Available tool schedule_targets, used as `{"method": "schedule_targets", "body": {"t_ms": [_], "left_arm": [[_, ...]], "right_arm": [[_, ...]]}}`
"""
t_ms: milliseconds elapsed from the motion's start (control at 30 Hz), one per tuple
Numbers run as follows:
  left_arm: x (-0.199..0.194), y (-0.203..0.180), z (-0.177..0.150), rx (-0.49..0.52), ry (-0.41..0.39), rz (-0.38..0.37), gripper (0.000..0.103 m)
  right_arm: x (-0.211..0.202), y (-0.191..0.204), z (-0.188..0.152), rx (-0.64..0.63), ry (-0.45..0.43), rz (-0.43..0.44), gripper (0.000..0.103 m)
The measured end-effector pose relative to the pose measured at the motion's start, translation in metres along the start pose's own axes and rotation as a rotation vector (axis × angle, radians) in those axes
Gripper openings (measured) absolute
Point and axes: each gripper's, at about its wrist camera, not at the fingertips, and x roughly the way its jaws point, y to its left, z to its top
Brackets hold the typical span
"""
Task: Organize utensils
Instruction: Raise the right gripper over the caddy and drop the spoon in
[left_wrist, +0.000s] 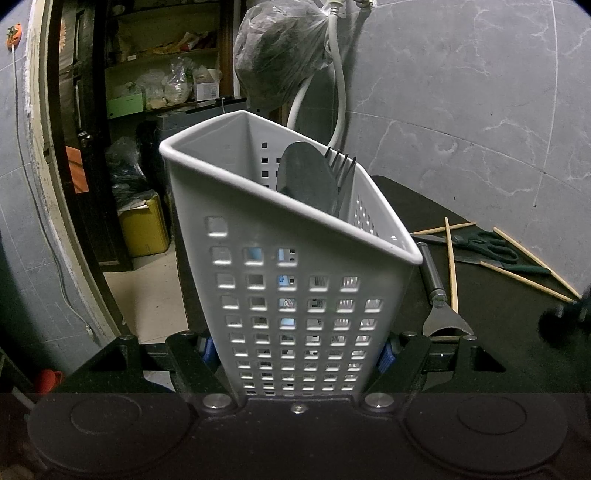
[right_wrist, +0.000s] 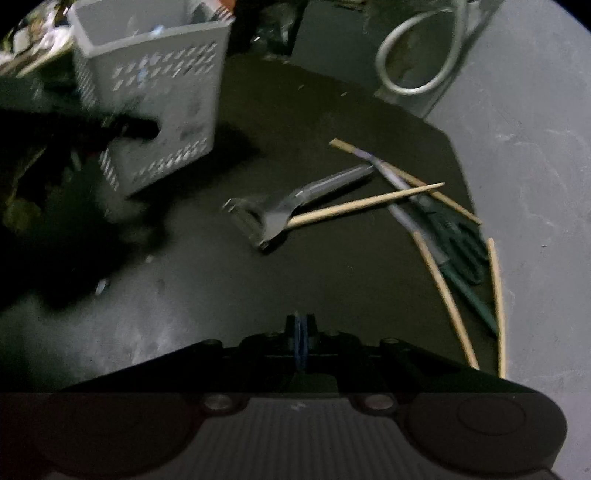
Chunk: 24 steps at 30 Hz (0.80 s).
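Note:
My left gripper (left_wrist: 295, 354) is shut on the lower part of a white perforated utensil basket (left_wrist: 280, 295), its blue pads pressing both side walls. Inside the basket stand a metal spoon (left_wrist: 306, 177) and a dark fork (left_wrist: 341, 162). My right gripper (right_wrist: 301, 343) is shut with nothing between its pads, hovering over the dark table (right_wrist: 295, 122). Ahead of it lie a metal peeler (right_wrist: 280, 210), several wooden chopsticks (right_wrist: 362, 206) and green-handled scissors (right_wrist: 454, 236). The basket (right_wrist: 159, 92) shows blurred at upper left in the right wrist view.
The peeler (left_wrist: 436, 291), chopsticks (left_wrist: 451, 258) and scissors (left_wrist: 487, 245) lie right of the basket in the left wrist view. A grey tiled wall (left_wrist: 480, 92), a white hose (left_wrist: 340, 85) and a hanging plastic bag (left_wrist: 280, 51) stand behind. Cluttered shelves (left_wrist: 159, 74) fill a doorway at left.

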Motion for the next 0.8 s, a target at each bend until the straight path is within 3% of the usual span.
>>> {"method": "schedule_targets", "body": {"t_ms": [167, 367, 533, 633, 800], "left_arm": [[0.000, 0.000, 0.000, 0.000, -0.001, -0.001, 0.076], [0.000, 0.000, 0.000, -0.002, -0.003, -0.001, 0.076], [0.001, -0.001, 0.001, -0.010, -0.007, -0.001, 0.076], [0.000, 0.001, 0.000, -0.021, -0.010, 0.001, 0.076], [-0.001, 0.001, -0.002, -0.031, -0.015, 0.001, 0.076]], "right_arm": [[-0.044, -0.027, 0.025, 0.111, -0.180, 0.015, 0.002], [-0.103, -0.035, 0.078, 0.144, -0.538, 0.038, 0.002], [-0.135, -0.029, 0.131, 0.153, -0.820, 0.106, 0.002], [-0.131, -0.012, 0.159, 0.085, -0.894, 0.148, 0.002], [-0.098, 0.021, 0.176, -0.010, -0.857, 0.174, 0.003]]}}
